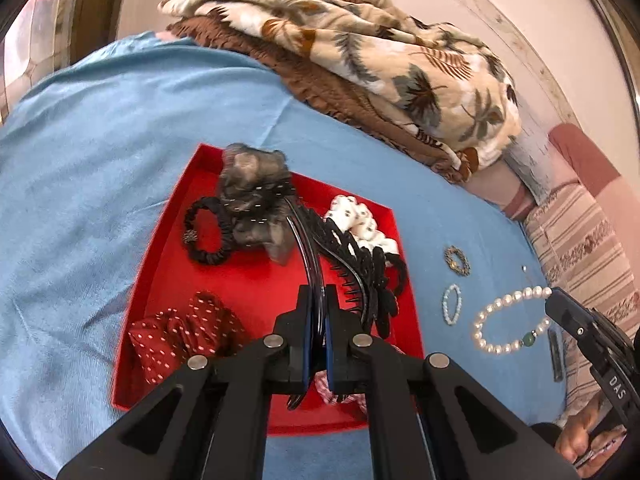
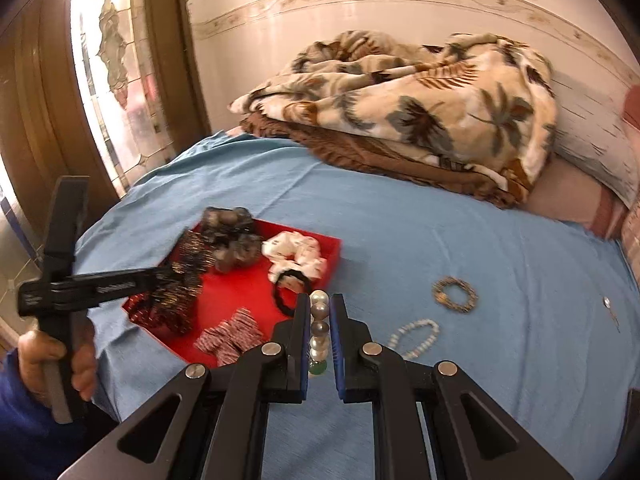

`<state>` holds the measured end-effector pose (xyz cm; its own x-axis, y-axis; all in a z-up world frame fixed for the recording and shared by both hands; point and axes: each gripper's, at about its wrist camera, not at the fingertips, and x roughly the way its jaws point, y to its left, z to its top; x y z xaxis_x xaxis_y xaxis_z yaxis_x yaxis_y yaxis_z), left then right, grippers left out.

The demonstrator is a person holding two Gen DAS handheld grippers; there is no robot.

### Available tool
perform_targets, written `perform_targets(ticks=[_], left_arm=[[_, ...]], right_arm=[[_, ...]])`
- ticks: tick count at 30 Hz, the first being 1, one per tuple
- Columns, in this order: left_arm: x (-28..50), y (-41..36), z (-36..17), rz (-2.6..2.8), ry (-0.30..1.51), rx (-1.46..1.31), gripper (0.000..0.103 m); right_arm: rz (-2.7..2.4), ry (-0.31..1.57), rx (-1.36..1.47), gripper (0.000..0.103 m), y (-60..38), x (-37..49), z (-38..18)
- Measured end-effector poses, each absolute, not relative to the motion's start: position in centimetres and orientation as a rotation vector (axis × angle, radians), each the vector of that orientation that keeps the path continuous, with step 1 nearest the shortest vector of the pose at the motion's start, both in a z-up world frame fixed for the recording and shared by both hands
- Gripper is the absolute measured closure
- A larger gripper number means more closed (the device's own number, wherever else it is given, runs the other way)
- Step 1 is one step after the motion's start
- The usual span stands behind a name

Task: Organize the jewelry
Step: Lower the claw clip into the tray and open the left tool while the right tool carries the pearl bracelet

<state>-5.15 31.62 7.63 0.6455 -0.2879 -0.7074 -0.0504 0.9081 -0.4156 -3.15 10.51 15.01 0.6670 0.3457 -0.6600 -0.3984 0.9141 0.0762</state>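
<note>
My left gripper [image 1: 319, 292] is shut on a black toothed hair comb clip [image 1: 340, 256], holding it over the red tray [image 1: 256, 276]. In the right wrist view the left gripper [image 2: 160, 276] reaches over the tray [image 2: 240, 280]. My right gripper [image 2: 320, 304] is shut on a pearl bracelet [image 2: 320, 320] with a green bead, held above the blue sheet; it shows in the left wrist view [image 1: 508, 320] hanging from the right gripper [image 1: 554, 296]. A small white bead bracelet [image 2: 416, 336] [image 1: 452, 304] and a bronze ring bracelet [image 2: 456, 294] [image 1: 457, 261] lie on the sheet.
The tray holds a grey scrunchie [image 1: 252, 192], a black hair tie [image 1: 208, 236], a white scrunchie [image 1: 360, 224], a red dotted scrunchie [image 1: 184, 332] and a checked bow [image 2: 228, 340]. A folded leaf-print blanket [image 2: 420, 108] lies at the back. A small pin [image 2: 608, 304] lies far right.
</note>
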Motion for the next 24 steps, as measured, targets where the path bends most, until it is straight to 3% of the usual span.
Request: perform_targets(ticks=[14, 24], left_arm=[[-3.3, 35.9, 5.0, -0.119, 0.885, -0.592, 0.098], [-2.2, 35.6, 3.6, -0.148, 0.926, -0.624, 0.098]], right_arm=[[0.509, 0.834, -0.110, 0.092, 21.0, 2.9, 12.7], [0.489, 0.984, 0.022, 0.092, 21.5, 6.8, 8.6]])
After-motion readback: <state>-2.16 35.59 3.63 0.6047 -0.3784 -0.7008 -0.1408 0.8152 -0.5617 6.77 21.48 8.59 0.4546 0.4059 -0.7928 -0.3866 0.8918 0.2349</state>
